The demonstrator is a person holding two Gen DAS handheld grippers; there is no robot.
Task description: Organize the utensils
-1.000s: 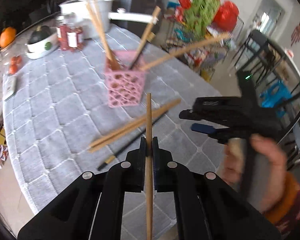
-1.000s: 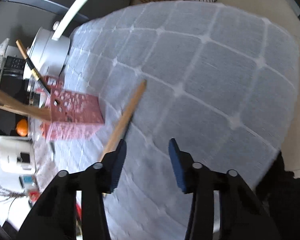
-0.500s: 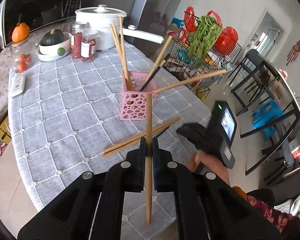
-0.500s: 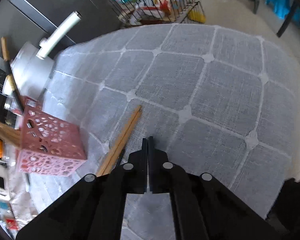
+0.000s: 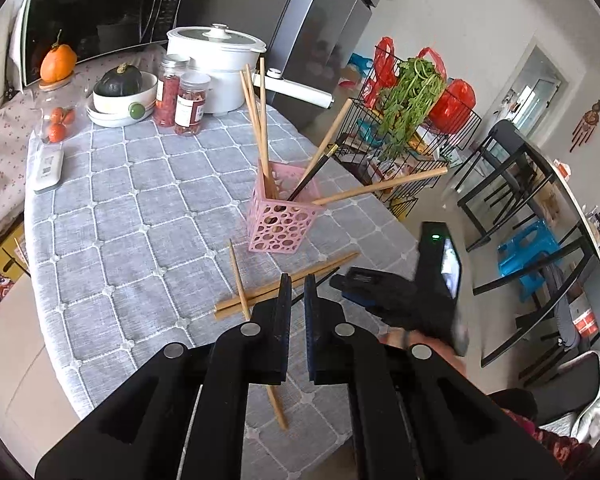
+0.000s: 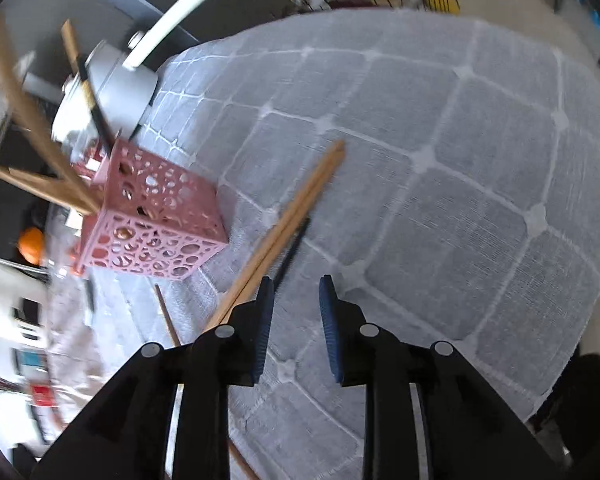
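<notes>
A pink perforated holder [image 5: 281, 222] stands on the grey quilted tablecloth [image 5: 140, 208] with several wooden chopsticks and one black one in it; it also shows in the right wrist view [image 6: 152, 216]. Two wooden chopsticks [image 5: 292, 282] lie side by side in front of it, with a black chopstick [image 6: 290, 252] beside them. Another wooden chopstick [image 5: 238, 276] lies across them, running under my left gripper [image 5: 298, 284], which is slightly open and empty above it. My right gripper [image 6: 294, 292] is open and empty, just right of the paired chopsticks [image 6: 292, 216].
At the table's far end stand a white rice cooker [image 5: 216, 68], two jars [image 5: 180, 100], a bowl with a green squash [image 5: 120, 92] and a remote [image 5: 48, 168]. A wire rack with greens [image 5: 408, 120] and chairs [image 5: 512, 184] stand to the right.
My left gripper has let go of its wooden chopstick, which now lies on the cloth across the pair. My right gripper was shut half a second ago and has opened beside the paired chopsticks.
</notes>
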